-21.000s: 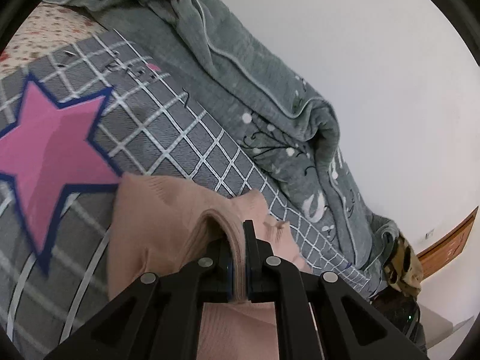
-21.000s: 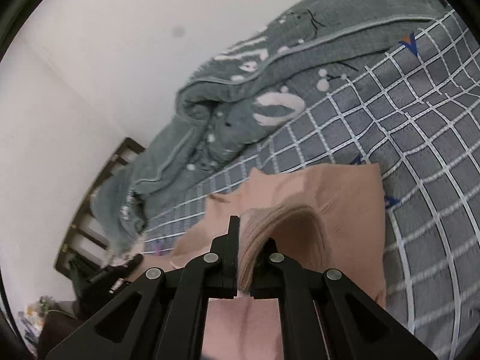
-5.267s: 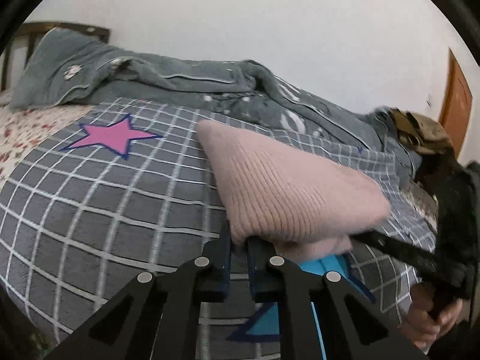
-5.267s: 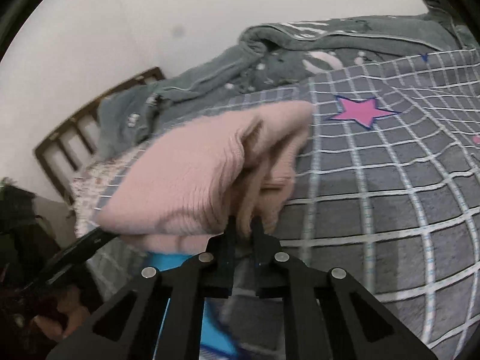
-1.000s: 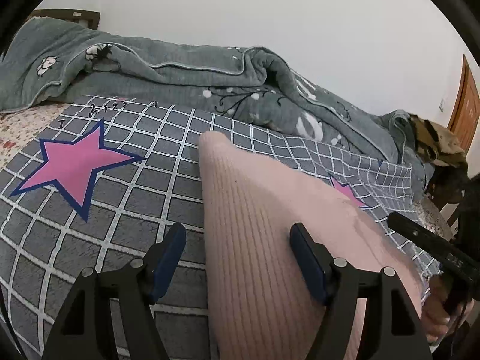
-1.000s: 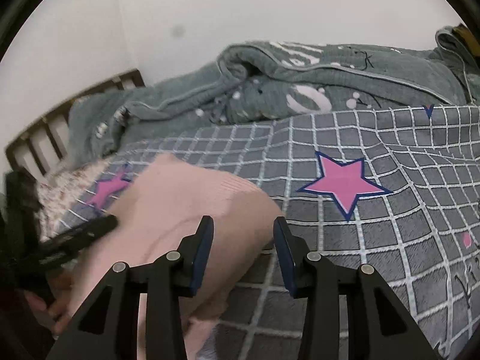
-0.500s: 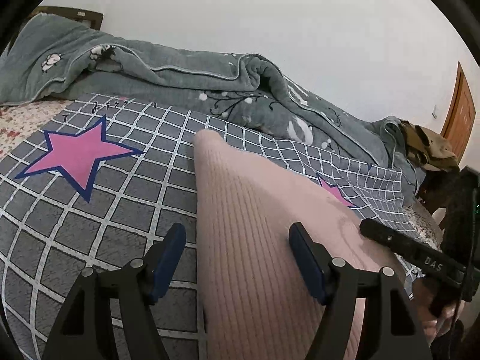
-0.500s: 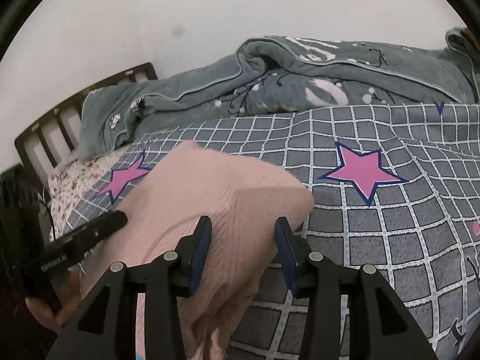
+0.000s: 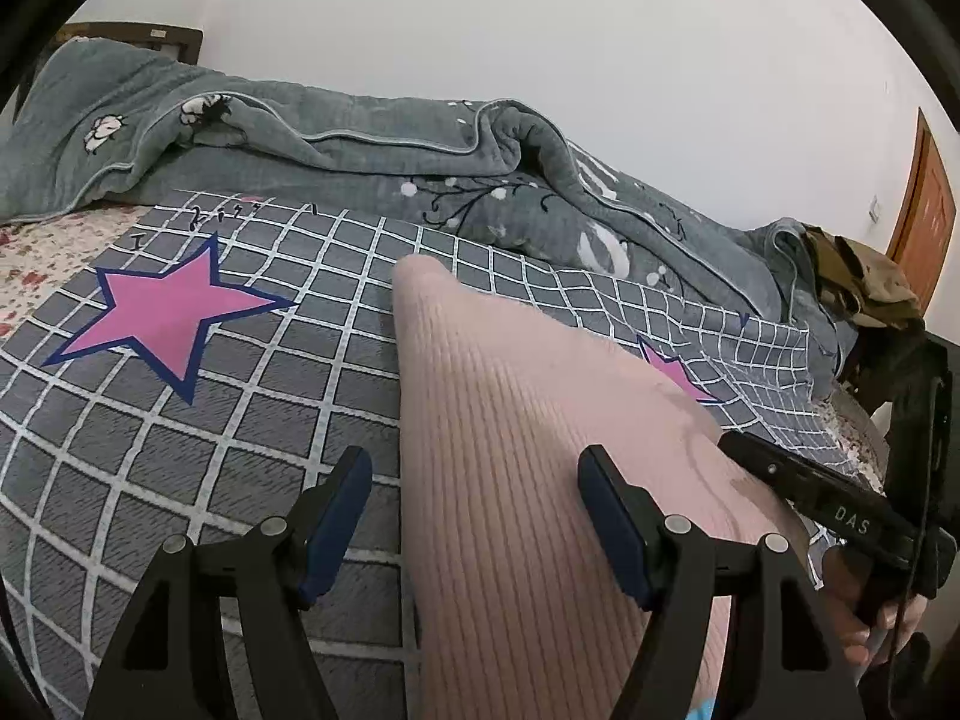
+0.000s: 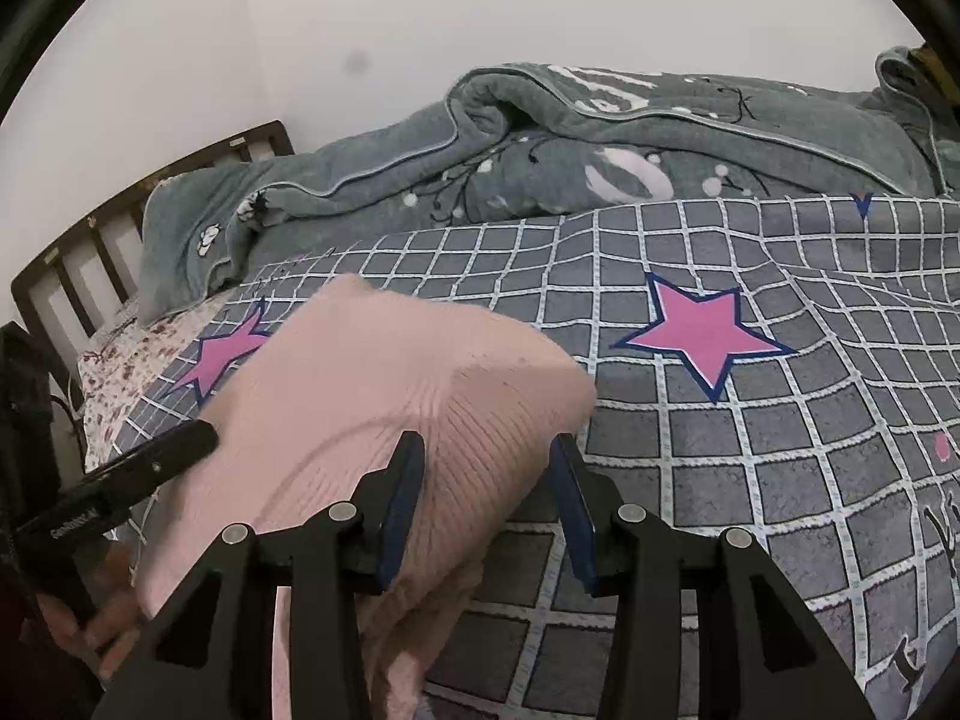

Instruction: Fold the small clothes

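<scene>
A folded pink sweater (image 9: 540,480) lies on a grey checked bedspread (image 9: 180,450), near the front edge of the bed, with one gripper at each of its two near corners. The left gripper (image 9: 474,510) stands with its jaws spread wide; the sweater's left edge runs up between them, and neither blue pad presses the cloth, so nothing is held. The right gripper (image 10: 489,498) is parted more narrowly and straddles the sweater's right-hand corner; its left pad lies against the knit, its right pad stands just clear. By appearance the garment is set down and released, the fold judged complete or nearly so.

The sweater is a soft ribbed knit, the ribs running lengthwise, and the stacked layers give a thick, rounded bundle that bulges rather than lying flat. The bedspread is a short-piled fabric with a white grid and pink stars (image 9: 174,312) outlined in dark blue. Behind it lies a rumpled grey-green fleece blanket (image 10: 600,144) with piped edges against a plain white wall. Each view shows the other gripper's black finger and the hand (image 10: 102,618) holding it.
</scene>
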A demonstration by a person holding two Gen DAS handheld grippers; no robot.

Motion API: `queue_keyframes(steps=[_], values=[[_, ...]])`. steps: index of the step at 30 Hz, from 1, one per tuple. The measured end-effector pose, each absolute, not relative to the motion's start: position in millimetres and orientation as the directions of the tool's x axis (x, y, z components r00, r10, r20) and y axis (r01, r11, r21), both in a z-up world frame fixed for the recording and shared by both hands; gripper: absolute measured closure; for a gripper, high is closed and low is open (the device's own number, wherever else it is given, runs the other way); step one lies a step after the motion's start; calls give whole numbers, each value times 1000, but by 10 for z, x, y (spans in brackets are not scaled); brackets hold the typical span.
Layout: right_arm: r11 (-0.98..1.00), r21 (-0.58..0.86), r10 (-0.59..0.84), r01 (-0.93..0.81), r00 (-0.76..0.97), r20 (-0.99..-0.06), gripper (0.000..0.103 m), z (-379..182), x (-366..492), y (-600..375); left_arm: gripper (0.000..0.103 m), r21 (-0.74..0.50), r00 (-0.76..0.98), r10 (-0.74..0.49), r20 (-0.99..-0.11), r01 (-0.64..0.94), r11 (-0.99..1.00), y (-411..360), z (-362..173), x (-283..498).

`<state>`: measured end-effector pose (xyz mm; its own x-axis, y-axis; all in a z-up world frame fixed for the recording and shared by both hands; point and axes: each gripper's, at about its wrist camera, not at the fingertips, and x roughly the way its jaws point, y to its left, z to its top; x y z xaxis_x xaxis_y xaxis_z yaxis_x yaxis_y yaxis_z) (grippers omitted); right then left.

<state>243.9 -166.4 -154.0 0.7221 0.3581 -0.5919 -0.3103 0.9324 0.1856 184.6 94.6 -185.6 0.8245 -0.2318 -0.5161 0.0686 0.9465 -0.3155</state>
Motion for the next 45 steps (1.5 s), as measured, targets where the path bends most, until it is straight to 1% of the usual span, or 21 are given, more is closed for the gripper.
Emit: queue_keyframes(steps=[9,16,18,20,21,22,28,29,30,31,32,36,38,45], values=[[959,130,277,-252,736,-618,60,-1605,2296,-1734,33,-293,819,-212,-533,57,954,915,-1833,1700],[968,135,251,-214,763,-596,60,-1489,2025,-1782,33,-247,796,-206,-569,73,966,820,-1714,1559],[975,116,222,-191,772,-596,60,-1423,1913,-1777,33,-215,790,-167,-590,46,975,776,-1662,1506],[979,112,204,-171,780,-592,60,-1358,1812,-1793,31,-161,795,-115,-595,22,987,719,-1583,1404],[980,112,198,-164,781,-592,60,-1317,1750,-1803,26,-131,800,-89,-594,13,991,687,-1527,1323],[982,108,189,-155,781,-595,60,-1269,1678,-1815,24,-119,801,-77,-593,7,993,669,-1488,1267],[985,101,170,-137,763,-624,58,-983,1305,-1881,21,-104,802,-39,-596,-28,994,587,-1114,854],[986,103,169,-135,763,-624,50,-924,1220,-1892,20,-99,806,-32,-592,-33,995,575,-1053,797],[987,96,160,-128,765,-623,34,-886,1149,-1896,18,-94,810,-24,-586,-39,995,565,-988,728],[989,86,148,-121,773,-616,26,-824,1051,-1898,15,-94,813,-26,-581,-35,995,554,-918,650],[989,82,149,-125,783,-604,19,-773,966,-1899,14,-96,815,-31,-579,-30,995,540,-852,575],[993,15,105,-118,815,-569,10,-553,549,-1871,14,-102,816,-35,-577,-30,994,511,-682,269],[992,16,113,-126,821,-560,5,-453,369,-1887,12,-97,826,-25,-563,-36,995,500,-614,152],[992,-12,102,-127,842,-529,4,-223,-32,-1898,11,-112,843,-25,-538,-43,993,486,-421,-179]])
